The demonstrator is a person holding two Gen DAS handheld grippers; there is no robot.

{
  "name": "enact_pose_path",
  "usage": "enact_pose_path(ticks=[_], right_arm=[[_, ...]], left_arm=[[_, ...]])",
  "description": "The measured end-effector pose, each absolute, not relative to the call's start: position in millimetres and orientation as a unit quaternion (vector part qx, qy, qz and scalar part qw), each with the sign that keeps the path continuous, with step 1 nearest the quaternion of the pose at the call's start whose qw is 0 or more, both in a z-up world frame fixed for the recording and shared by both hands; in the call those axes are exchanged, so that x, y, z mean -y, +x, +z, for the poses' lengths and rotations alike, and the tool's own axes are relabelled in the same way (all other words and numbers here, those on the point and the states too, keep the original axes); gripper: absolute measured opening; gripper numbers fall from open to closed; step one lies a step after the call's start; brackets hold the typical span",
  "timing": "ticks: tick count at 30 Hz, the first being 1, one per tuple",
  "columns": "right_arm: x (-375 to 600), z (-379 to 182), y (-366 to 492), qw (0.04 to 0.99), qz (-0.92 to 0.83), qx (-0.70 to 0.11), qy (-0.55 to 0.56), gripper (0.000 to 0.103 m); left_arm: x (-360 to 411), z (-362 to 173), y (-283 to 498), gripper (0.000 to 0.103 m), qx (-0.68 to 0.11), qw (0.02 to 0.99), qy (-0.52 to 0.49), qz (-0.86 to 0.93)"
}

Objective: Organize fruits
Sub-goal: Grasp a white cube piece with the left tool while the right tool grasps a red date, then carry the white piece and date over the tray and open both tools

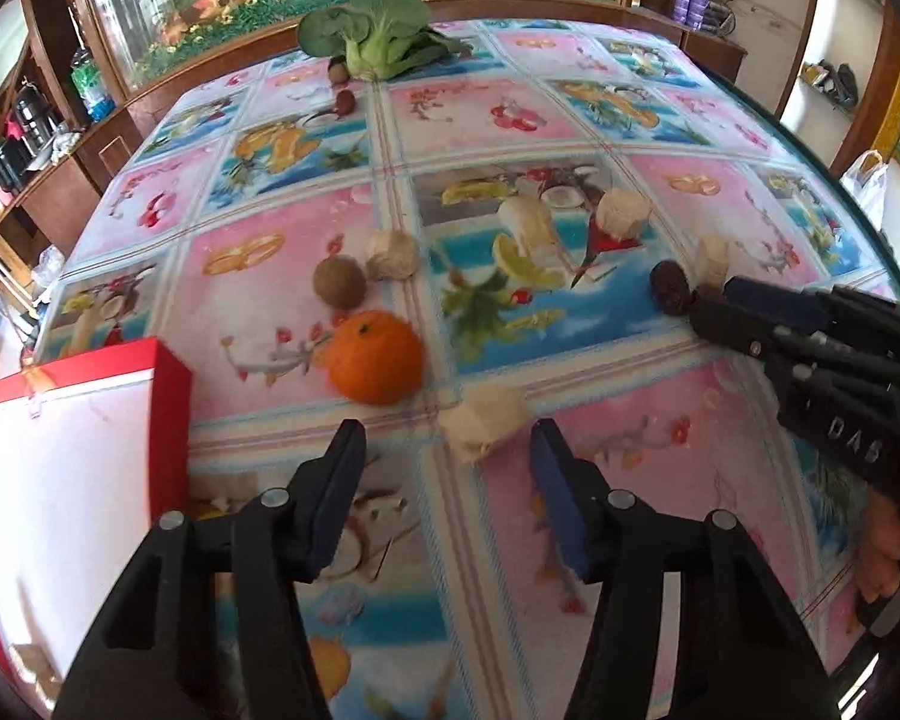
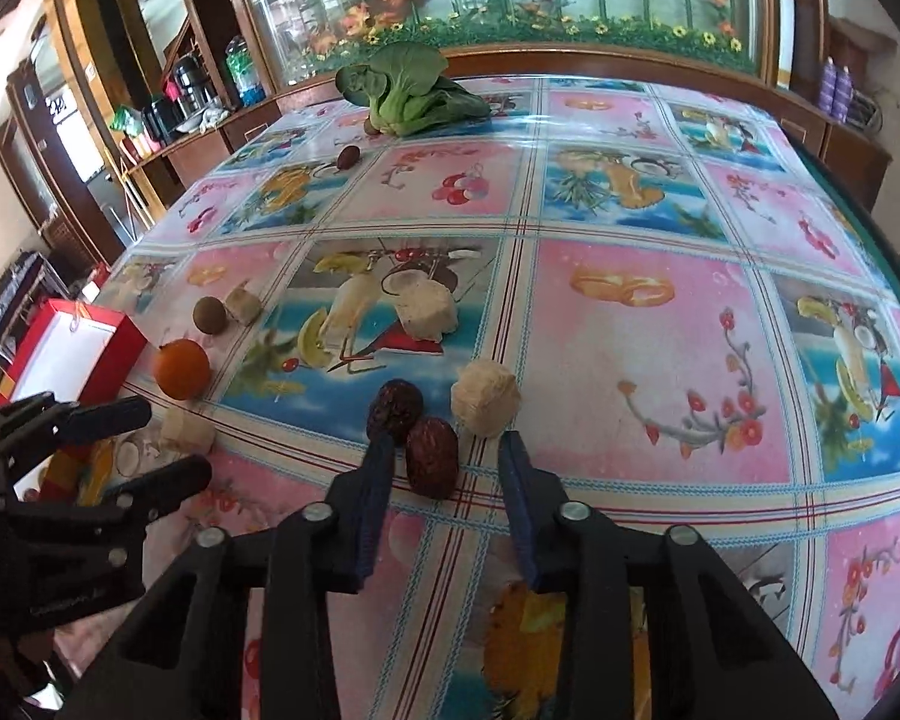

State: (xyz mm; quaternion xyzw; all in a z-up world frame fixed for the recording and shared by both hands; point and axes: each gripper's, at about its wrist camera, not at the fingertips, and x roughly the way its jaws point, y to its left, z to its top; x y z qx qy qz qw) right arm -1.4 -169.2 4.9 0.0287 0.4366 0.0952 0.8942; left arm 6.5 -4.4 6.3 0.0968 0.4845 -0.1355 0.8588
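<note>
Left gripper (image 1: 447,438) is hovering low over the worktop (image 1: 660,420), fingers sitting about half apart, gripping nothing. A pale cut chunk (image 1: 480,423) is lying on the cloth just ahead of the tips, in line with the gap, not touched by either pad. The orange (image 1: 375,357) is sitting just beyond the left fingertip, with a brown round fruit (image 1: 339,282) and another pale chunk (image 1: 392,254) further out. A red-rimmed box (image 1: 90,468) is lying left of the left finger.

Right gripper (image 2: 447,447) is angling down, fingers sitting narrow but not closed on anything. One red date (image 2: 431,463) is lying between the tips, nearer the left finger; I can't tell if that pad is touching it. A second date (image 2: 395,409) is lying just past the left fingertip, touching the first. A pale chunk (image 2: 485,397) is sitting just beyond the right fingertip.

Bok choy (image 2: 411,93) is lying far ahead at the worktop's back edge, well apart from both grippers.
</note>
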Motion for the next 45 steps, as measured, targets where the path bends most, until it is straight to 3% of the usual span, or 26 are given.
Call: enact_pose_path(ticks=[4,10,22,33,45], right_arm=[[171.3,4.7,0.9,0.895,0.092,-0.436,0.03,0.018],[171.9,5.1,1.1,0.894,0.098,-0.436,0.039,0.017],[173.2,19.8,-7.4,0.911,0.121,-0.388,0.065,0.017],[165.0,25.1,-12.0,0.916,0.126,-0.369,0.09,0.016],[31.8,39.0,-29.2,0.878,0.277,-0.371,0.122,0.016]], left_arm=[[8.9,6.3,11.3,0.052,-0.481,0.86,0.094,-0.144],[12.0,7.0,9.5,0.031,-0.476,0.86,0.085,-0.162],[-16.8,31.9,-21.7,0.031,-0.448,0.884,0.032,-0.13],[-114.4,79.0,-80.6,0.031,-0.388,0.921,-0.012,-0.039],[-216.9,71.6,-108.1,0.031,-0.374,0.924,-0.052,0.062]])
